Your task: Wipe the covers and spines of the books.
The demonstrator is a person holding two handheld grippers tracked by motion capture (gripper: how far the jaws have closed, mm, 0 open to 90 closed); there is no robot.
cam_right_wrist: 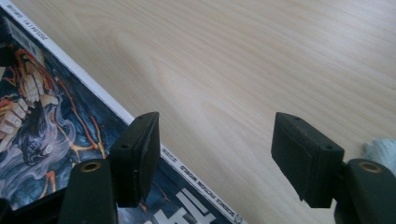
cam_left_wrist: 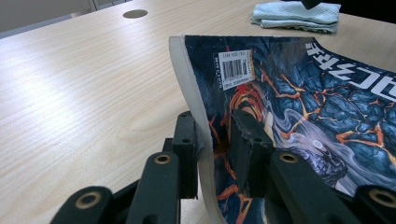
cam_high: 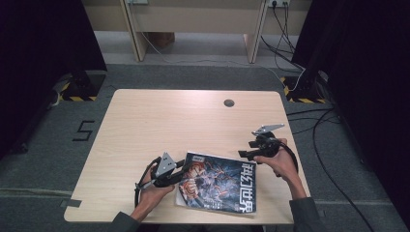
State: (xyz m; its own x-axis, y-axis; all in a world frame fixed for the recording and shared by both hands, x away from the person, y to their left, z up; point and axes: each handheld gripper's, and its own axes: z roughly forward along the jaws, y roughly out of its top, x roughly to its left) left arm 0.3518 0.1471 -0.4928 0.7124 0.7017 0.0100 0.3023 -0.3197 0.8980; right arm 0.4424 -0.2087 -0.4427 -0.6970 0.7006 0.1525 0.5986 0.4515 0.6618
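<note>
A magazine (cam_high: 220, 183) with a dark blue and orange cover lies near the front edge of the wooden table (cam_high: 159, 121). My left gripper (cam_high: 186, 169) is shut on the magazine's left edge (cam_left_wrist: 299, 93), one jaw under the pages and one on the cover, and that edge curls up off the table. In its own view the left gripper (cam_left_wrist: 212, 126) shows the pinch just below the barcode. My right gripper (cam_high: 244, 154) hovers at the magazine's upper right corner. Its jaws stand apart with nothing between them, as the right gripper (cam_right_wrist: 215, 144) view shows over the magazine's spine (cam_right_wrist: 46, 121) and bare wood.
A folded pale green cloth (cam_left_wrist: 296, 14) lies on the table beyond the magazine, and its corner (cam_right_wrist: 380, 151) shows next to my right gripper. A round cable hole (cam_high: 228, 103) sits toward the table's far side. Cables trail across the floor at the right.
</note>
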